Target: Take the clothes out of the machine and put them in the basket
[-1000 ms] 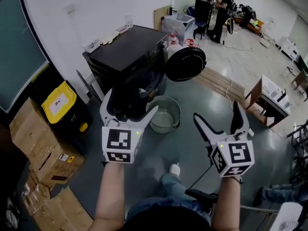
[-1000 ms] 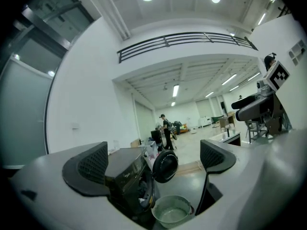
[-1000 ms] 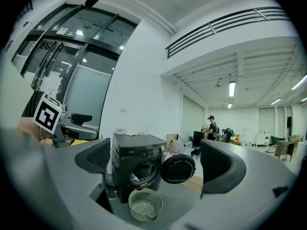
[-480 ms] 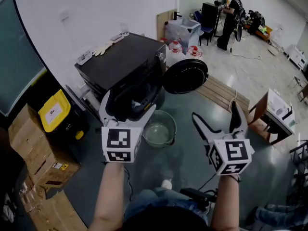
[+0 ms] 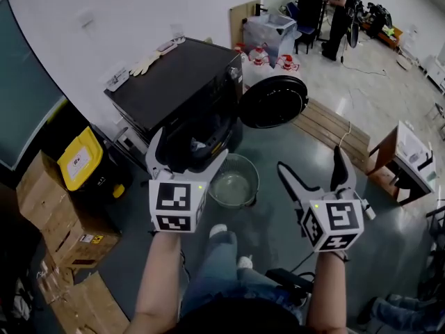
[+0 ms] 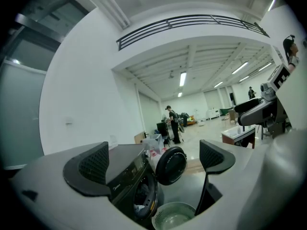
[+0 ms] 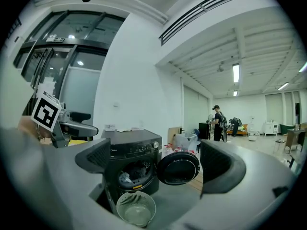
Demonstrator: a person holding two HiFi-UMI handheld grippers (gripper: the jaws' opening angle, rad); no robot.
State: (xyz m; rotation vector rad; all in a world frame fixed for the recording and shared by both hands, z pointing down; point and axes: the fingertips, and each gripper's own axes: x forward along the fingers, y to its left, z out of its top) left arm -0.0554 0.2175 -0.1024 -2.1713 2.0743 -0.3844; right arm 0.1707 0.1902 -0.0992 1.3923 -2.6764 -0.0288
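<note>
— Grippers, what is their state?
— Both are empty. The left gripper (image 5: 188, 145) has its jaws wide apart, and in the left gripper view (image 6: 154, 162) only the room shows between them. The right gripper (image 5: 310, 160) is the same: jaws fully spread, nothing held (image 7: 156, 159).
— What has changed in the last second?
— The grippers stay at nearly the same place in the head view, raised side by side. But a shoe (image 5: 219, 232) has come forward below them, and the floor has shifted under the camera. I judge that the person is stepping toward the machine; no reaching has begun.
— So the task?
— Not started, I think. The basket (image 5: 256, 179) stands on the floor just in front of the machine (image 5: 181, 82), mouth upward, and it looks empty. It is round, so it has no long axis.
— And the clothes?
— The clothes (image 7: 129, 174) are inside the drum, a crumpled heap, some pale and some dark. I cannot tell any long axis of it. The drum mouth points outward, over the basket and toward the person. The door (image 5: 272, 101) hangs open on the person's right side, clear of the opening.
— Next move?
— Probably to come nearer and lower one gripper into the drum mouth. The left one is more in line with it.
</note>
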